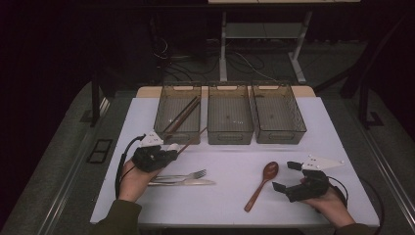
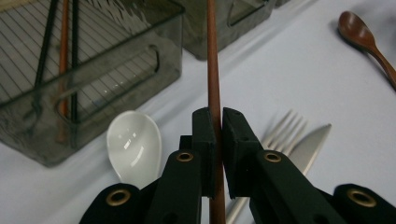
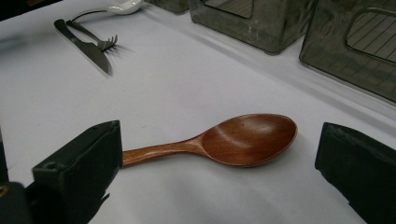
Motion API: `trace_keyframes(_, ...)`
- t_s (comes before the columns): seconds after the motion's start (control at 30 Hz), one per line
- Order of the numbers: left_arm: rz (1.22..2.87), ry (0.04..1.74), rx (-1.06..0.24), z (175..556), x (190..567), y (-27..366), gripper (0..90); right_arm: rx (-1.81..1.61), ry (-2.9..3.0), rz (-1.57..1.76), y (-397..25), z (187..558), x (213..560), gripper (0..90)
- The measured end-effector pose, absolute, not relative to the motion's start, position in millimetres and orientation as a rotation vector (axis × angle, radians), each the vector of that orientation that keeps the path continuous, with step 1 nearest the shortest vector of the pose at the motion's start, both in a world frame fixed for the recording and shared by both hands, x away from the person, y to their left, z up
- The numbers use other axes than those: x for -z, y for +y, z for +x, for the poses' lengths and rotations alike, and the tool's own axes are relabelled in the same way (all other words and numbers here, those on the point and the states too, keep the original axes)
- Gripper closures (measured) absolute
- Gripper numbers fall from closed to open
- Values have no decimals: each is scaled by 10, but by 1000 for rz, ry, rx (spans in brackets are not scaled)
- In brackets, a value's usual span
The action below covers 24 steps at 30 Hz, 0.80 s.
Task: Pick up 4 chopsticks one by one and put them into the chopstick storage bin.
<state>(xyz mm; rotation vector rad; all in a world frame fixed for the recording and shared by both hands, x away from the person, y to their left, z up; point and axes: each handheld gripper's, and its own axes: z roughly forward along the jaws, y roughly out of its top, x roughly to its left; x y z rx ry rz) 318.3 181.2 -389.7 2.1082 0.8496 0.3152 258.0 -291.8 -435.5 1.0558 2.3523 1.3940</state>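
Note:
My left gripper (image 1: 172, 151) (image 2: 218, 122) is shut on a brown chopstick (image 2: 212, 65) (image 1: 192, 140), which points toward the gap between the left bin (image 1: 177, 113) and the middle bin (image 1: 230, 115). The left bin (image 2: 84, 70) holds several chopsticks (image 1: 182, 113). A white spoon (image 2: 134, 144) lies just below the gripper on the table. My right gripper (image 1: 288, 176) (image 3: 219, 158) is open, jaws wide on either side of a brown wooden spoon (image 3: 233, 139) (image 1: 263, 181) that lies flat on the table.
A fork (image 1: 186, 175) (image 2: 280, 133) and a knife (image 1: 188, 182) (image 2: 308, 147) lie side by side near the left hand, also seen far off as fork (image 3: 98, 39) and knife (image 3: 86, 49). A third bin (image 1: 278, 113) stands at the right. White table (image 1: 230, 161) borders dark floor.

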Motion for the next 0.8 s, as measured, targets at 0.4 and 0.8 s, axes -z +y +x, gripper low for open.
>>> trace_keyframes(0.4,2074,854,-347,3486,3746,1799,835,-1394,2350,1063,-2934,2587,4359,10)
trace_keyframes(0.8,2048,852,-380,3859,3504,1788,835,-1397,2346,1060,-2940,2588,4357,10)
